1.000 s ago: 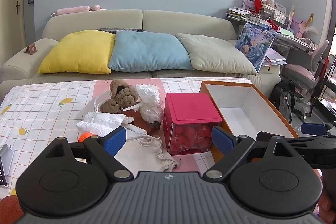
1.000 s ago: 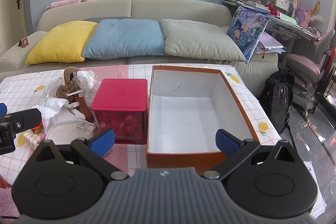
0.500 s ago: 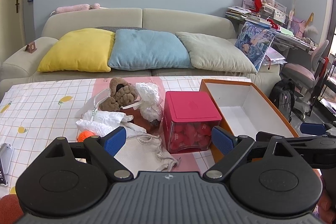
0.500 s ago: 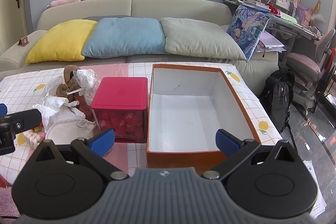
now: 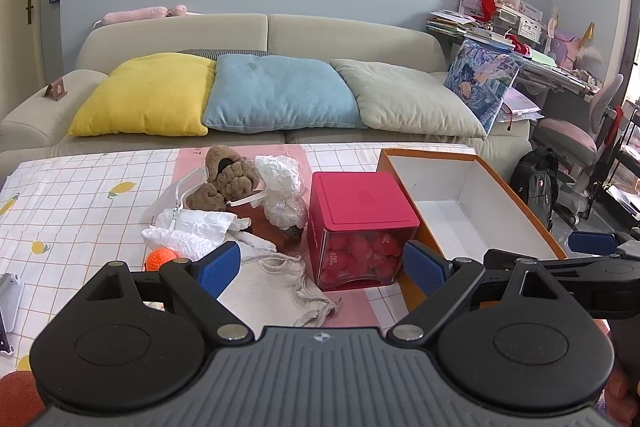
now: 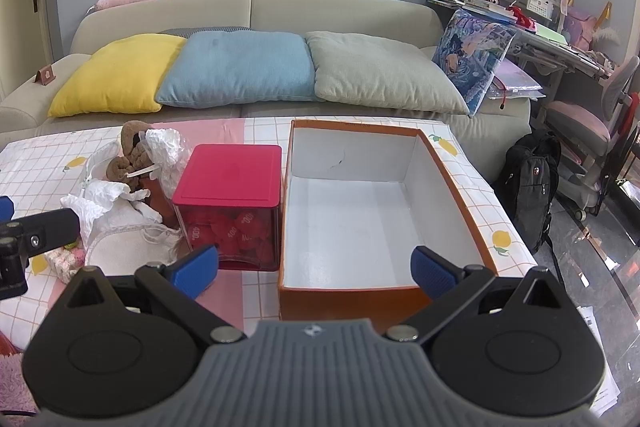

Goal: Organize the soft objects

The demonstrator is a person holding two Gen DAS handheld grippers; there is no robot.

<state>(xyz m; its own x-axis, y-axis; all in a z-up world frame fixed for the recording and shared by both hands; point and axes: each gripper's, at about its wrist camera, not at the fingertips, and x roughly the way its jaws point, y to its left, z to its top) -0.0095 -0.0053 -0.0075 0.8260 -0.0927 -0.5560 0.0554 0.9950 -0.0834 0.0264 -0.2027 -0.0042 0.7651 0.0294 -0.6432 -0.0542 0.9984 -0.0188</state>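
Note:
A heap of soft things lies on the checked tablecloth: a brown plush toy [image 5: 226,179], crumpled clear plastic [image 5: 280,183], white cloth [image 5: 192,231], a beige drawstring pouch [image 5: 276,287] and an orange knitted ball [image 5: 160,258]. The heap also shows in the right wrist view, with the plush toy [image 6: 128,159] at its far end. My left gripper [image 5: 320,267] is open just short of the pouch, holding nothing. An orange box with a white inside [image 6: 468,211] stands to the right. My right gripper [image 6: 314,265] is open at the box's near wall, also holding nothing.
A red-lidded clear cube [image 5: 360,219] filled with red pieces stands between the heap and the box. A sofa with yellow, blue and grey cushions [image 5: 276,95] runs behind the table. A backpack [image 6: 532,183] and a desk chair stand right of the table edge.
Both views have shifted only slightly: the table objects sit a little lower and closer in the frames. Both grippers stay open and nothing has been taken hold of.

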